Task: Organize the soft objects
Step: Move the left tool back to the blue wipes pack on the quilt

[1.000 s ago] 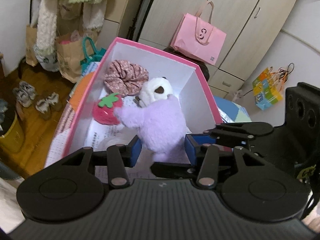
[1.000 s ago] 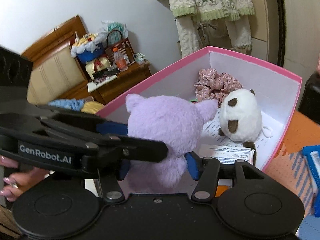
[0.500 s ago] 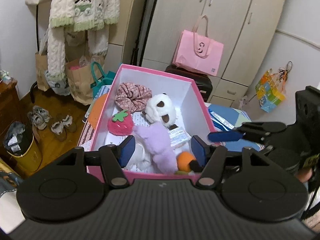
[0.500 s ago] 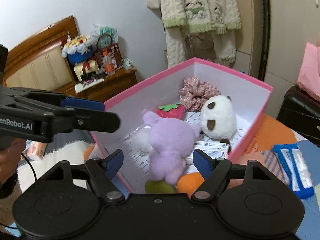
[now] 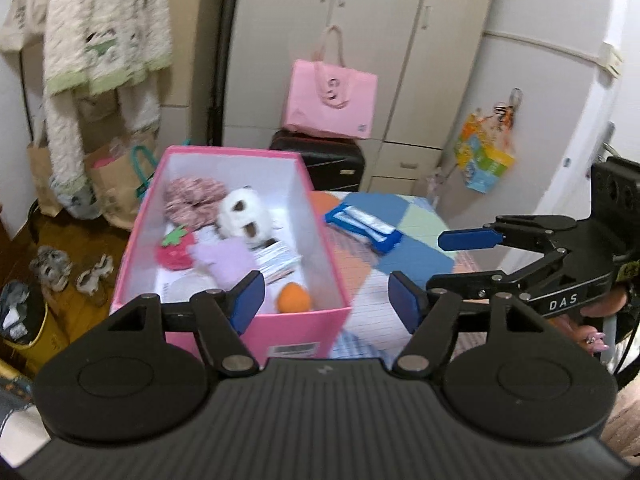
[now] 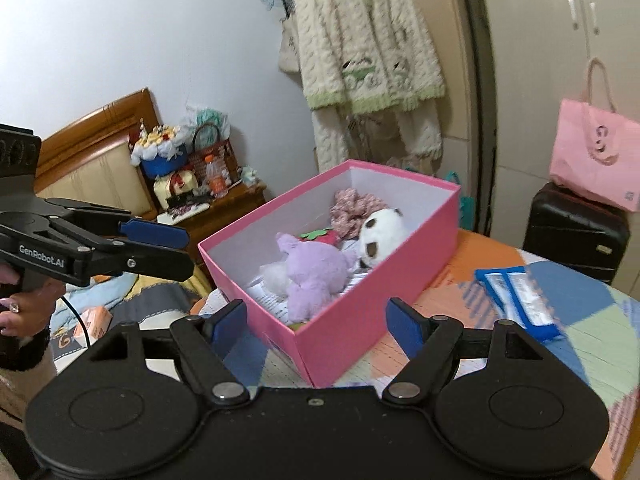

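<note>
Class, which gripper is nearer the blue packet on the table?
Right. The right gripper hangs open before the near corner of the pink box, the blue packet just to its side; the left gripper is beyond the box's opposite side.

"GenRobot.AI" marks the left hand-held gripper; "DAS" the right.

pink box: 1 | plush toys: 2 | scrunchie: 1 | strawberry: 1 | orange ball: 1

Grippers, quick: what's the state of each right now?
Left gripper: open, jaws just opening, holding nothing.
Right gripper: open, jaws just opened, holding nothing.
</note>
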{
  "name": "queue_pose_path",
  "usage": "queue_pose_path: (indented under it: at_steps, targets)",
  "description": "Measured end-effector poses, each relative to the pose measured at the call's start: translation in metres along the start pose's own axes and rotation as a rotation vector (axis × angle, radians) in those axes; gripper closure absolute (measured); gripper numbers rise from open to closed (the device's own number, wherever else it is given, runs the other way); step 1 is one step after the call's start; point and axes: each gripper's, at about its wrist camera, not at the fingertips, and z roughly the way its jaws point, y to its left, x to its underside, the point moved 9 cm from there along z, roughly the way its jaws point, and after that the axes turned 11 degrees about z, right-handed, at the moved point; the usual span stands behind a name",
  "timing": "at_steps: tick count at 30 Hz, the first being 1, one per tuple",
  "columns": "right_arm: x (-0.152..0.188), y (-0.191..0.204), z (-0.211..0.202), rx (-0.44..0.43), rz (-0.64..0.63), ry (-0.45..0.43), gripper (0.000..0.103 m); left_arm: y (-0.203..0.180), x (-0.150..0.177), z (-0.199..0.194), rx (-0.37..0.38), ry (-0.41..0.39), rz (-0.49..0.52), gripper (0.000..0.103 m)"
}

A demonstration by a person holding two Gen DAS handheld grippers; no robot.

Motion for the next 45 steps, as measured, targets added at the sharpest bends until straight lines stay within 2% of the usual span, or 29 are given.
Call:
queue_pose_path:
  at_steps: [5,12,16,20,23,30,33,36,38,40,45]
  targets:
    - [0.013,-0.016,-0.029,0.007,0.026,-0.055,0.022,-0.040,-0.009,0.009,0.071,-0.008,0.055,0.035]
    - [0.025,-0.037,-0.055,0.054,-0.022,-0.073,0.022,-0.097,-0.030,0.030,0.176,-0.033,0.133,0.034]
    - [0.024,-0.047,-0.065,0.064,-0.038,-0.099,0.022,-0.120,-0.042,0.045,0.222,-0.055,0.144,0.032]
    - [0.024,-0.058,-0.068,0.075,-0.060,-0.120,0.022,-0.132,-0.045,0.067,0.248,-0.040,0.146,0.032]
    - [0.025,-0.068,-0.065,0.079,-0.082,-0.132,0.022,-0.132,-0.044,0.086,0.232,-0.028,0.126,0.032]
    - [0.025,-0.100,-0.037,0.082,-0.088,-0.107,0.022,-0.111,-0.041,0.140,0.109,-0.004,0.065,0.032]
    - [0.022,-0.119,-0.020,0.084,-0.084,-0.094,0.022,-0.101,-0.046,0.162,0.083,-0.003,0.025,0.032]
    - [0.013,-0.136,-0.006,0.141,-0.104,-0.127,0.022,-0.092,-0.050,0.181,0.084,-0.006,-0.036,0.032]
    - [0.009,-0.144,0.001,0.171,-0.132,-0.134,0.022,-0.087,-0.052,0.192,0.053,-0.021,-0.058,0.032]
    - [0.004,-0.150,0.010,0.159,-0.146,-0.121,0.020,-0.085,-0.053,0.202,0.017,-0.030,-0.068,0.032]
    - [-0.002,-0.169,0.036,0.137,-0.162,-0.061,0.019,-0.082,-0.045,0.234,-0.018,-0.017,-0.109,0.034]
